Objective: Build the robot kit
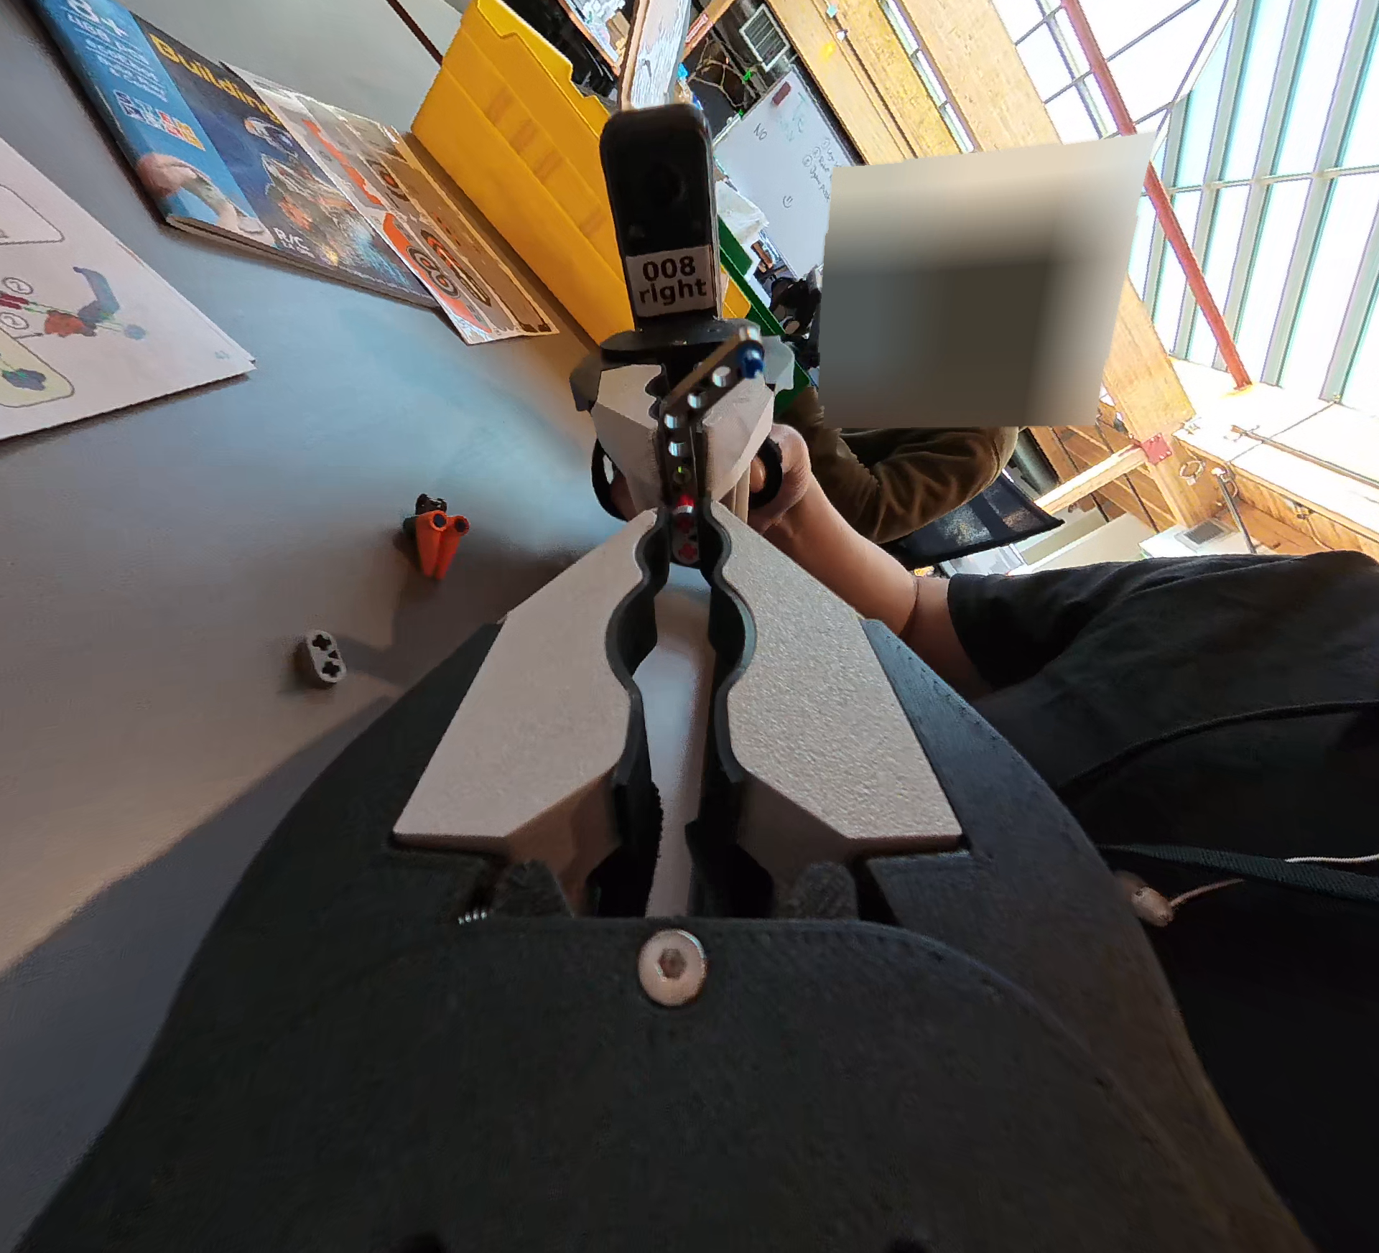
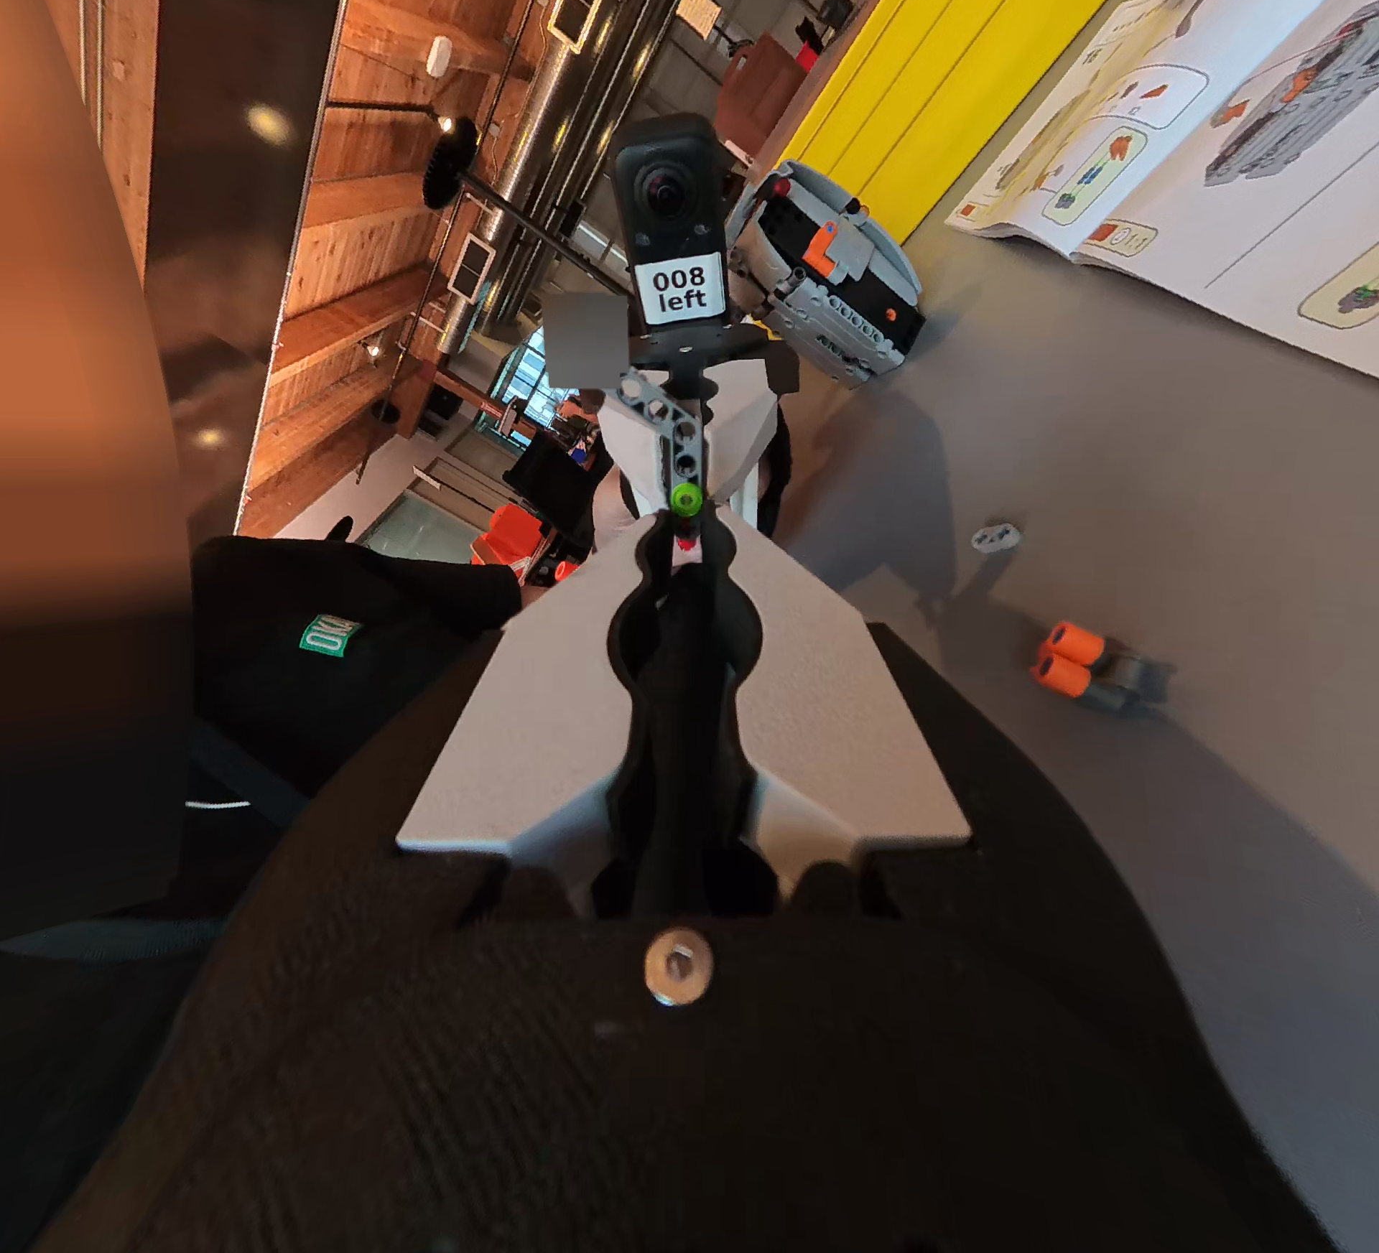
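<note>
A grey bent beam (image 1: 675,430) with a row of holes, a blue pin at its top and red pins low down, is held upright in the air between the two facing grippers. My left gripper (image 1: 683,534) is shut on the beam's lower end. My right gripper (image 2: 683,527) is shut on the same beam (image 2: 671,430) from the other side, just under a green pin (image 2: 685,498). Each gripper shows beyond the beam in the other's view: the right (image 1: 671,449), the left (image 2: 683,456). How the right fingers bear on the beam is partly hidden.
On the grey table (image 1: 224,546) lie an orange two-tube piece (image 1: 440,538) (image 2: 1067,665) and a small grey connector (image 1: 322,658) (image 2: 996,537). A partly built model (image 2: 821,277), a yellow bin (image 1: 522,158) (image 2: 955,46), an open instruction booklet (image 2: 1231,135) and a box (image 1: 201,135) stand behind. Both grippers' tips are close together, under 4 cm apart.
</note>
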`<state>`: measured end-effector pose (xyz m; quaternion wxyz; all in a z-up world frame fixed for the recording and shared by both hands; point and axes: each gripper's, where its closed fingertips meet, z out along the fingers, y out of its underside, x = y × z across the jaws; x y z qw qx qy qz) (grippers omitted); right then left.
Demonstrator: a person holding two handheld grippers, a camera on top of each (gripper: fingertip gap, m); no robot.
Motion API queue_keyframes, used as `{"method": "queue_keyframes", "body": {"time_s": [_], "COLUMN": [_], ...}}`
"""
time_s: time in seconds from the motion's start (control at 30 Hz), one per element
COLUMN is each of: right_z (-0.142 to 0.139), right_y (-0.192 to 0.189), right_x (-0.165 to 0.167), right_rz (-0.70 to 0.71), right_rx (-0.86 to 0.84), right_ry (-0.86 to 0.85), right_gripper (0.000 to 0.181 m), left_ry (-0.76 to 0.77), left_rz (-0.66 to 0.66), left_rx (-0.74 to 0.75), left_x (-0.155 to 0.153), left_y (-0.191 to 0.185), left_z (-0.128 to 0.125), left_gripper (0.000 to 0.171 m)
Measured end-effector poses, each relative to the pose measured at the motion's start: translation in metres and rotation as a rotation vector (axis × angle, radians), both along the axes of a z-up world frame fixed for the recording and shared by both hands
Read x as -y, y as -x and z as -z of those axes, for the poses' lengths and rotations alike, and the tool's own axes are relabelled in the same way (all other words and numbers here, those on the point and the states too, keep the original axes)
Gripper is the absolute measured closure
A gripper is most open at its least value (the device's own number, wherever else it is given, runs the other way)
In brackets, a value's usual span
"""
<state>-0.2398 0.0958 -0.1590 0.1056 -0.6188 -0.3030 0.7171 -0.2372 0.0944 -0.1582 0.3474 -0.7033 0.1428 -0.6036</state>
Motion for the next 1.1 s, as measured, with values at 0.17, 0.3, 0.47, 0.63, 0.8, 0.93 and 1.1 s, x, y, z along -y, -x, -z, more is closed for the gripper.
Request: {"method": "queue_keyframes", "body": {"time_s": [0.17,0.3,0.47,0.63,0.8,0.93,1.1], "right_z": [-0.001,0.0,-0.002,-0.004,-0.004,-0.004,-0.003], "right_y": [0.005,0.009,0.011,0.014,0.01,0.009,0.008], "right_x": [-0.005,-0.009,-0.016,-0.011,-0.011,-0.01,-0.009], "right_rz": [0.064,0.121,0.208,0.167,0.153,0.13,0.119], "right_rx": [-0.032,-0.034,-0.052,-0.065,-0.036,-0.031,-0.023], "right_ry": [0.037,0.033,0.018,0.054,0.014,0.027,0.014], "right_gripper": [0.174,0.174,0.174,0.173,0.174,0.174,0.174], "left_ry": [-0.014,-0.021,-0.027,-0.007,-0.004,-0.011,0.006], "left_rz": [-0.047,-0.084,-0.11,-0.061,-0.04,-0.036,-0.026], "left_rx": [-0.003,-0.018,-0.028,-0.036,-0.033,-0.045,-0.037], "left_x": [-0.005,-0.009,-0.012,-0.007,-0.007,-0.005,-0.005], "left_y": [0.005,0.009,0.01,-0.007,-0.011,-0.01,-0.007], "left_z": [-0.001,0.0,0.0,0.006,0.005,0.006,0.007], "left_gripper": [0.167,0.166,0.166,0.167,0.167,0.168,0.168]}}
